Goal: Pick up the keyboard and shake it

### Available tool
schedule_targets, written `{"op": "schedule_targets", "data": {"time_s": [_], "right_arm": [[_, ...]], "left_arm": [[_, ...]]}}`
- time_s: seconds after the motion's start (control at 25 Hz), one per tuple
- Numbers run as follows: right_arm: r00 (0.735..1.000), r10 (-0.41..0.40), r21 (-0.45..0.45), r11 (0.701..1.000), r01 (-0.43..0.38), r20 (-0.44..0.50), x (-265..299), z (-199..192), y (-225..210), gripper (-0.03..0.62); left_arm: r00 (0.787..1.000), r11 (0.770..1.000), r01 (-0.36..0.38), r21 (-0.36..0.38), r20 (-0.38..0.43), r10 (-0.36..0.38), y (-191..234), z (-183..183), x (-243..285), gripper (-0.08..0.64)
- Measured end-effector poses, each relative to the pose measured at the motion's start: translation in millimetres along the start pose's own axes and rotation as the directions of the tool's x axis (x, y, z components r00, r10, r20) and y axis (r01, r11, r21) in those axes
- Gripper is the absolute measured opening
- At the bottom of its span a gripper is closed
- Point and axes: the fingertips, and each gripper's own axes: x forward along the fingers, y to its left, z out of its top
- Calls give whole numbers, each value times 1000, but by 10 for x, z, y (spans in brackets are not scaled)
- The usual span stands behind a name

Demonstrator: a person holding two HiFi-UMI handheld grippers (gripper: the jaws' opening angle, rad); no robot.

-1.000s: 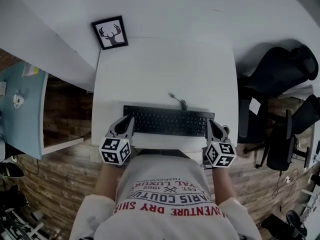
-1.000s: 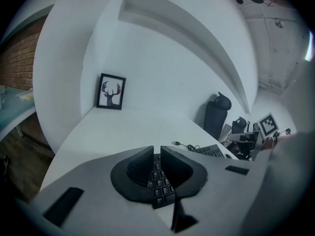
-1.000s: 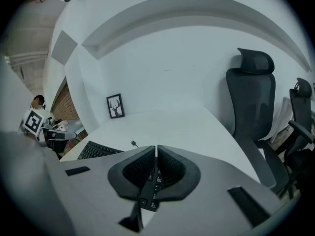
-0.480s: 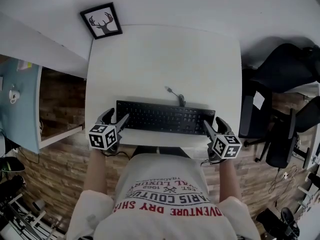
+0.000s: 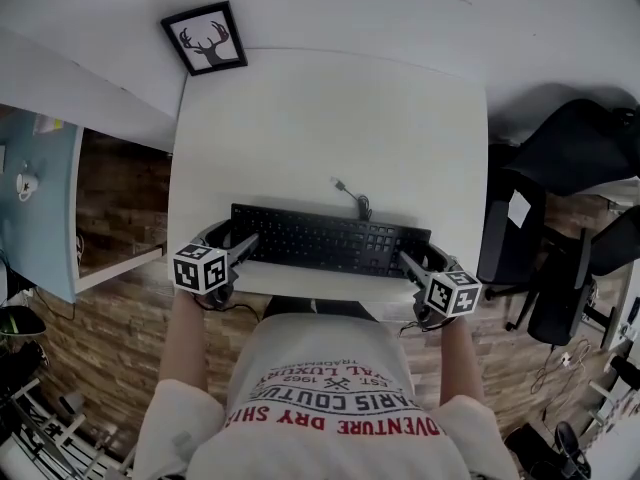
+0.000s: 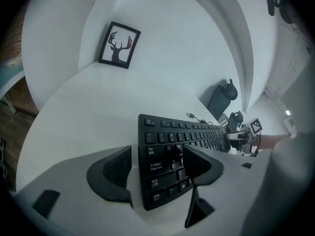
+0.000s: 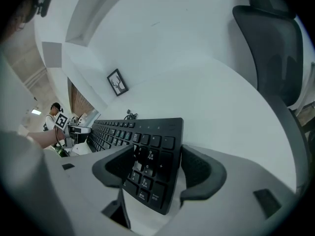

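Observation:
A black keyboard point(image 5: 330, 240) lies flat near the front edge of the white table point(image 5: 330, 118), its cable point(image 5: 352, 198) curling off behind it. My left gripper point(image 5: 231, 240) straddles the keyboard's left end point(image 6: 162, 132). Its jaws are opening: one jaw stands clear outside the end edge, the other hangs over the keys. My right gripper point(image 5: 424, 259) straddles the right end point(image 7: 155, 141) the same way, its jaws also opening with a gap on both sides. Neither gripper's pads press on the keyboard.
A framed deer picture point(image 5: 205, 38) leans at the table's far left corner. A black office chair point(image 5: 570, 148) stands to the right of the table. A light blue desk point(image 5: 40, 208) is on the left. The person's torso is at the table's front edge.
Both grippers have gone from shut to wide open. They have shifted a little outward, and each now has an end of the keyboard between its jaws. The keyboard has stayed on the table.

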Motion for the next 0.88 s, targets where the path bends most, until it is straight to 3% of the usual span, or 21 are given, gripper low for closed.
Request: {"op": "schedule_targets", "data": {"time_s": [0.36, 0.64, 0.88], "right_arm": [[999, 31, 11, 999, -31, 6, 17, -5, -18, 290], [1000, 29, 20, 999, -29, 8, 41, -1, -4, 290], [999, 24, 16, 1000, -24, 36, 24, -5, 11, 288]], "left_arm": [[999, 997, 39, 73, -30, -37, -48, -24, 37, 324], [1000, 998, 30, 53, -6, -29, -49, -23, 49, 307], [999, 1000, 2, -19, 40, -1, -39, 9, 36, 307]]}}
